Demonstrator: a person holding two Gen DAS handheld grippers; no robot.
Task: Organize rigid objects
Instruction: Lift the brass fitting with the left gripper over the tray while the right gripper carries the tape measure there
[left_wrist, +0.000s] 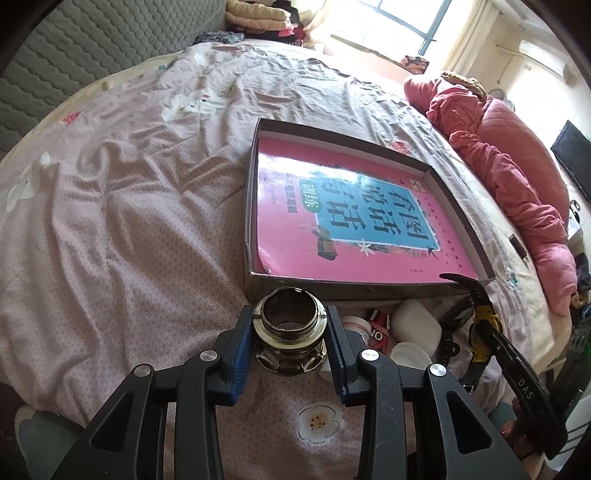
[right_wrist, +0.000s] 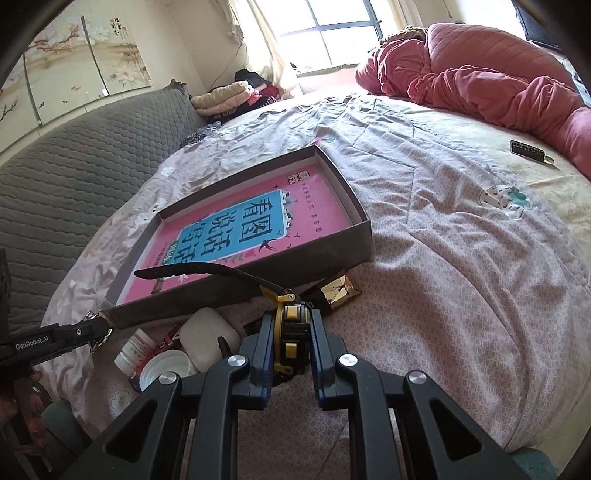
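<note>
Glass bottle (left_wrist: 290, 334), open-mouthed and lidless, sits clamped between the blue pads of the left tool (left_wrist: 291, 347), held above the bed (left_wrist: 129, 221) just short of the near wall of the shallow box (left_wrist: 255, 206). That box lies on the bedspread with a pink book (left_wrist: 332, 206) flat inside it. The right tool (right_wrist: 290, 341) is closed on a yellow-and-black watch (right_wrist: 290, 332), pads pressing its case, one black strap (right_wrist: 192, 271) arching over the box's near wall. Between the two tools, near the bed's front edge, lie a white pill bottle (right_wrist: 135, 349), a white ribbed cap (right_wrist: 166, 367) and a white earbud case (right_wrist: 208, 338). A gold faceted object (right_wrist: 338, 291) lies touching the box's near corner. A pink quilt (right_wrist: 480, 74) is heaped along the bed's far edge.
</note>
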